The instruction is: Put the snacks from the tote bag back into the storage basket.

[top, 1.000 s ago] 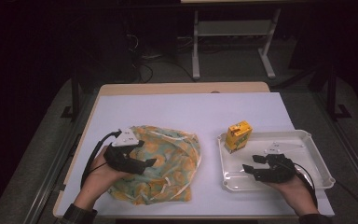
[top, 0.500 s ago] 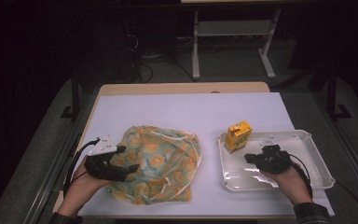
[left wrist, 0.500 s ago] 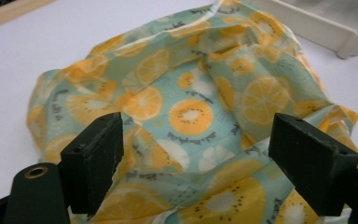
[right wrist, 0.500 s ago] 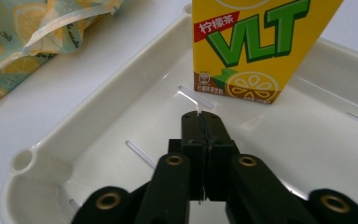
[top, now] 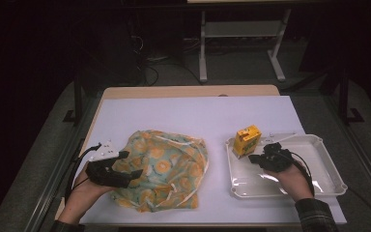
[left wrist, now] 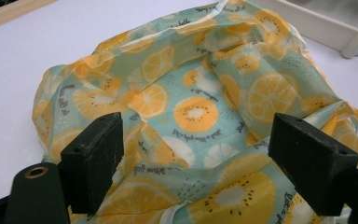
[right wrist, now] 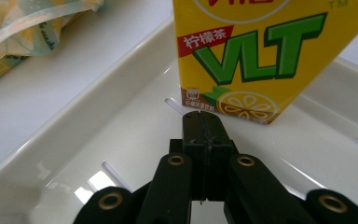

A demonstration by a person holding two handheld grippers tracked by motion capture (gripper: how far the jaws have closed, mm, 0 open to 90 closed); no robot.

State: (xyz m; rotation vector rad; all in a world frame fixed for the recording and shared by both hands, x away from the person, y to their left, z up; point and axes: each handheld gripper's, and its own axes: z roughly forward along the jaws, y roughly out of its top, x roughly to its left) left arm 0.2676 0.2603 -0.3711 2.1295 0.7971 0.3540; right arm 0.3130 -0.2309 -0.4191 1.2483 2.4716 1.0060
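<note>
A crumpled cloth bag printed with orange slices lies on the white table cover. My left gripper is at its left edge. Its jaws have just been opening and now stand wide apart over the bag, pressing on nothing. A yellow lemon tea carton stands upright in the near-left corner of a white tray. My right gripper is inside the tray, shut and empty. Its tip sits just short of the carton's lower edge.
The tray wall runs between the carton and the bag. The wooden table edge is at the back, with a white metal stand on the dark floor beyond.
My left hand has shifted left to the bag's edge. My right hand has moved up and left toward the carton, and its jaws have closed.
</note>
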